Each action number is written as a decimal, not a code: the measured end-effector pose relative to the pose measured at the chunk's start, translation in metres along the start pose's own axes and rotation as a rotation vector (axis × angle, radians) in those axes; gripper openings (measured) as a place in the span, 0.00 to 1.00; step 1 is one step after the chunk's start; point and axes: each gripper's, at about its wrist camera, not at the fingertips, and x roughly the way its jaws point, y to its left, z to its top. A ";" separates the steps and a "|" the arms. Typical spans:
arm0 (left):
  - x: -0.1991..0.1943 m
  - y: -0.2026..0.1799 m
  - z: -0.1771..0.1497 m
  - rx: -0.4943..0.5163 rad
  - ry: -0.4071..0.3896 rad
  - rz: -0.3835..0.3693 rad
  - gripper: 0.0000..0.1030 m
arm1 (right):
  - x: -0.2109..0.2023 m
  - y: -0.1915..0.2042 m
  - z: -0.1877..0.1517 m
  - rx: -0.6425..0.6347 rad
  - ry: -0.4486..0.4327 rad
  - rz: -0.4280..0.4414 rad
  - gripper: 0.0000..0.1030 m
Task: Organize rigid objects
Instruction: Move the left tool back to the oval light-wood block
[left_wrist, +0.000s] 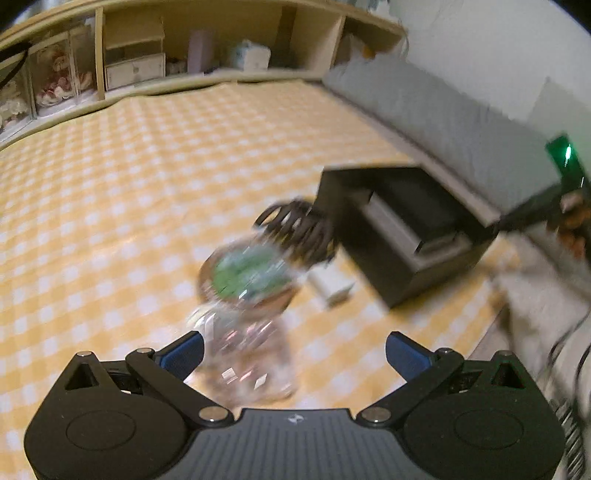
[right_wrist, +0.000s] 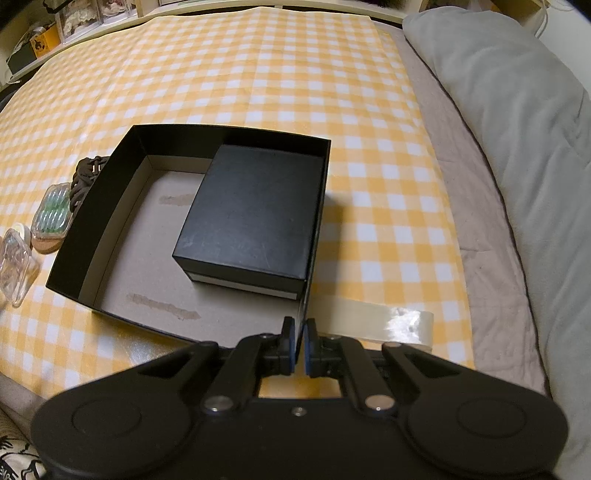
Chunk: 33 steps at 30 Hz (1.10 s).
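Observation:
An open black storage box (right_wrist: 110, 192) sits on the yellow checked cloth, with a smaller closed black box (right_wrist: 251, 214) inside its right half. My right gripper (right_wrist: 299, 341) is shut on the near right wall of the storage box. My left gripper (left_wrist: 293, 354) is open, hovering over a clear faceted jar (left_wrist: 243, 354). Beyond the jar lie a clear case of green beads (left_wrist: 247, 273) and a dark woven piece (left_wrist: 299, 229). The storage box (left_wrist: 402, 236) shows right of them. The jar (right_wrist: 14, 266), bead case (right_wrist: 51, 214) and woven piece (right_wrist: 83, 177) lie left of the box.
A roll of clear tape (right_wrist: 373, 325) lies by the box's near right corner. A small white block (left_wrist: 332, 284) sits beside the box. A grey pillow (right_wrist: 517, 122) lines the right side. Wooden shelves (left_wrist: 155, 48) with boxes stand at the back.

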 end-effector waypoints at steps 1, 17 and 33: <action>0.001 0.005 -0.004 0.031 0.006 0.008 1.00 | 0.000 0.000 0.000 -0.001 0.000 -0.001 0.05; 0.012 0.074 -0.046 0.182 0.162 0.140 1.00 | 0.000 0.000 0.000 -0.001 -0.001 -0.001 0.05; 0.010 0.128 -0.041 0.160 0.130 0.468 1.00 | 0.001 0.000 -0.001 -0.007 0.004 -0.009 0.05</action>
